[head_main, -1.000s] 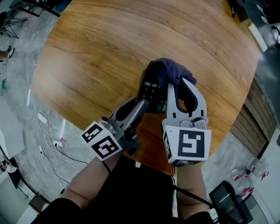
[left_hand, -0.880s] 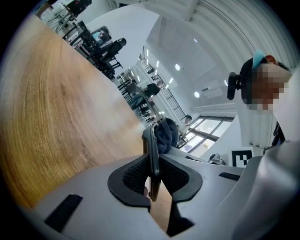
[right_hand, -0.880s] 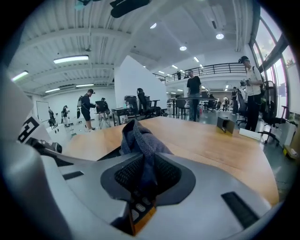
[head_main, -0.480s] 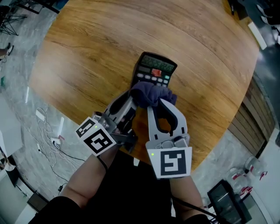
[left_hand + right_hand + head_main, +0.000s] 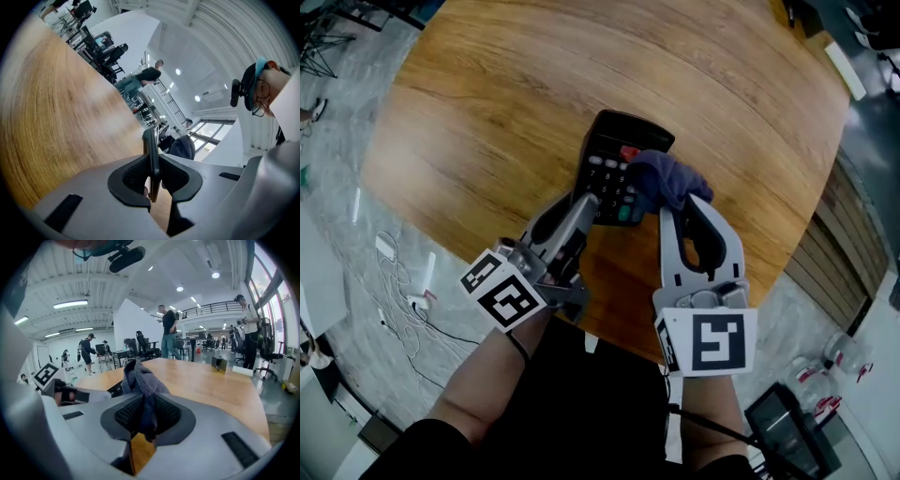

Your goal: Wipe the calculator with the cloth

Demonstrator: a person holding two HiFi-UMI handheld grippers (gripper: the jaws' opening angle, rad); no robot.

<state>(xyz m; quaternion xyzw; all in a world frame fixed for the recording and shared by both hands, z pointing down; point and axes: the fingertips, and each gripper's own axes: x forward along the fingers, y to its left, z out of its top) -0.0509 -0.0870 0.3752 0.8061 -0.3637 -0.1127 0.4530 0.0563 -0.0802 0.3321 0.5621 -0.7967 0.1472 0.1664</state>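
Left gripper (image 5: 584, 202) is clamped on the near left corner of a black rectangular plastic calculator (image 5: 614, 141) – the thin body is seen edge-on, squeezed between the ribbed pads (image 5: 133, 176). Right gripper (image 5: 682, 204) is closed on a bunched dark blue cloth (image 5: 664, 178). A round wooden table (image 5: 506, 94) lies beneath the calculator; whether the calculator rests on it cannot be told. The cloth is pressed against the calculator's right side, over the keys.

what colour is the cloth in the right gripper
Dark navy, slightly purple; the cloth shows best in the head view.
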